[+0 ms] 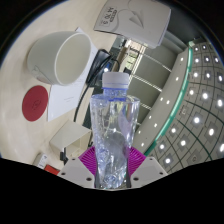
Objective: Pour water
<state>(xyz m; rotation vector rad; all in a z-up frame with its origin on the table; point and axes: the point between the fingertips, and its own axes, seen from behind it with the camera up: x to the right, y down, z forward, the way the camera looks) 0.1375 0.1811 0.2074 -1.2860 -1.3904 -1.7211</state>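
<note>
A clear plastic water bottle (114,125) with a white cap stands upright between my fingers. My gripper (112,160) is shut on the bottle, with the magenta pads (89,160) pressing on both its sides. Beyond the bottle, up and to the left, a white cup (62,57) lies tilted with its mouth facing me. The bottle's lower part is hidden behind the gripper's body.
A red round coaster (36,102) lies on the white table to the left. A glass tabletop edge with a dotted dark surface (195,110) curves at the right. White boxes and papers (130,20) sit at the back.
</note>
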